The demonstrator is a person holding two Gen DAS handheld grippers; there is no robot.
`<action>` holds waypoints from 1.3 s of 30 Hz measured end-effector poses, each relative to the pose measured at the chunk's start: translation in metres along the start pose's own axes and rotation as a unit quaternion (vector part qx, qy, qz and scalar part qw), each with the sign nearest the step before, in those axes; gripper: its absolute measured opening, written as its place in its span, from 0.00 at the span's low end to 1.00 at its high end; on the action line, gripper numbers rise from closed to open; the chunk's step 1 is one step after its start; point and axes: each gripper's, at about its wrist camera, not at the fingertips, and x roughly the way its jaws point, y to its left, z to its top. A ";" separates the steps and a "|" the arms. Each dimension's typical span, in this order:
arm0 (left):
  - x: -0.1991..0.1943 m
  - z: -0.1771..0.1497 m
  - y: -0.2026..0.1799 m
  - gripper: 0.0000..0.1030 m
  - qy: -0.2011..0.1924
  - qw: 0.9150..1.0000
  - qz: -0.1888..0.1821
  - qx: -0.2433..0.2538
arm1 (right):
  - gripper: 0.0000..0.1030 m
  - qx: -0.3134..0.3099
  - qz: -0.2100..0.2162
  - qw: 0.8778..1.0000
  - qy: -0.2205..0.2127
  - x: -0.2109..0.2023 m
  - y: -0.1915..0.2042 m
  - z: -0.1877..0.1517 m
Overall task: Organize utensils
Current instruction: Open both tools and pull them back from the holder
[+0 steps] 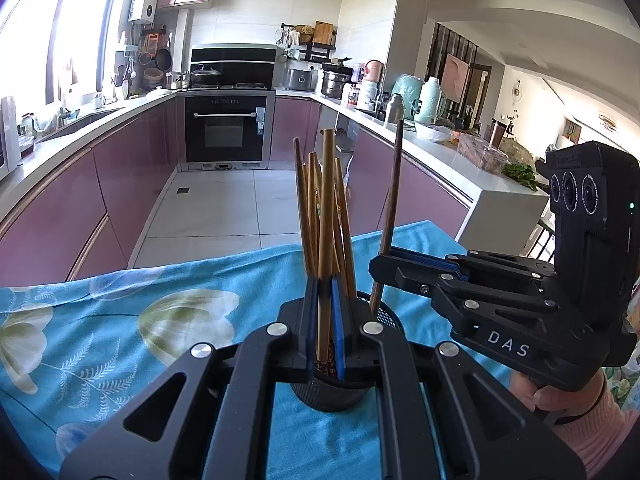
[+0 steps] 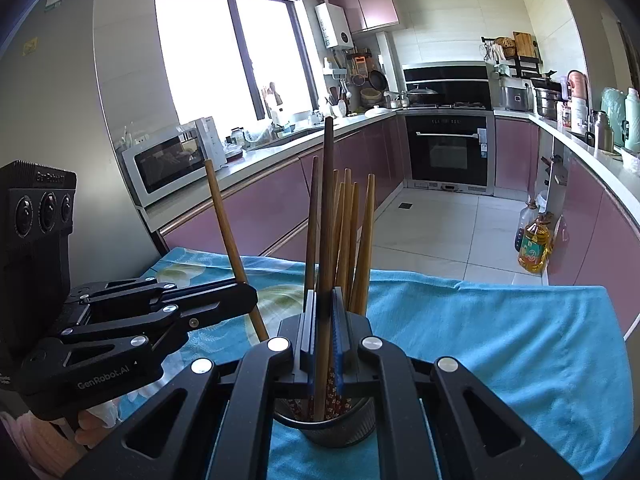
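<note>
Two grippers are each pinching one chopstick upright above the mesh holder [image 1: 328,394], probably for lowering them in. The left gripper [image 1: 325,320] is clamping a light chopstick [image 1: 326,208] between its pads; the right gripper [image 2: 325,332] is squeezing a darker chopstick [image 2: 326,208].

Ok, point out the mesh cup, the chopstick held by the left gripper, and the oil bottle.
mesh cup [image 1: 328,398], left wrist view, on its front wall below the fingers.
chopstick [image 1: 326,216], left wrist view, on its light shaft mid-length.
oil bottle [image 2: 534,246], right wrist view, on its yellow body.
</note>
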 end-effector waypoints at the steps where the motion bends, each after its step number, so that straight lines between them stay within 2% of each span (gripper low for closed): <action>1: 0.001 0.000 0.000 0.07 0.001 1.000 0.000 0.000 | 0.06 0.000 0.000 1.000 0.001 0.000 0.000 0.000; 22: 0.023 -0.009 0.008 0.08 0.022 1.000 0.004 -0.008 | 0.09 0.008 0.004 1.000 0.011 0.009 -0.002 -0.004; 25: 0.020 -0.013 0.009 0.20 0.015 1.000 0.009 -0.008 | 0.25 0.007 0.002 1.000 0.008 0.006 -0.001 -0.008; 27: 0.015 -0.019 0.011 0.31 0.007 1.000 0.018 -0.007 | 0.29 0.004 -0.001 1.000 0.005 0.002 -0.001 -0.013; 28: 0.013 -0.022 0.012 0.34 0.003 1.000 0.023 -0.009 | 0.36 0.004 -0.004 1.000 0.003 0.000 -0.001 -0.015; 29: 0.009 -0.025 0.014 0.42 -0.002 1.000 0.029 -0.011 | 0.45 0.005 -0.007 1.000 -0.001 -0.002 -0.001 -0.018; 31: 0.001 -0.034 0.019 0.50 -0.011 0.999 0.040 -0.014 | 0.54 0.003 -0.015 1.000 -0.009 -0.008 -0.001 -0.025; 33: -0.008 -0.043 0.024 0.73 -0.022 0.998 0.057 -0.018 | 0.65 -0.001 -0.023 1.000 -0.011 -0.011 0.001 -0.032; 34: -0.014 -0.048 0.027 0.78 -0.030 0.997 0.068 -0.021 | 0.76 -0.002 -0.028 0.999 -0.015 -0.013 0.001 -0.036; 35: -0.019 -0.052 0.029 0.85 -0.037 0.996 0.078 -0.023 | 0.83 -0.003 -0.032 0.999 -0.022 -0.016 0.002 -0.040; 36: -0.023 -0.057 0.031 0.93 -0.041 0.995 0.083 -0.024 | 0.85 -0.005 -0.036 0.999 -0.029 -0.018 0.003 -0.044; 38: -0.032 -0.066 0.034 0.95 -0.051 0.994 0.097 -0.024 | 0.93 -0.013 -0.047 0.998 -0.037 -0.022 0.008 -0.052; 39: -0.036 -0.070 0.035 0.95 -0.058 0.992 0.108 -0.023 | 0.94 -0.015 -0.052 0.998 -0.042 -0.024 0.010 -0.055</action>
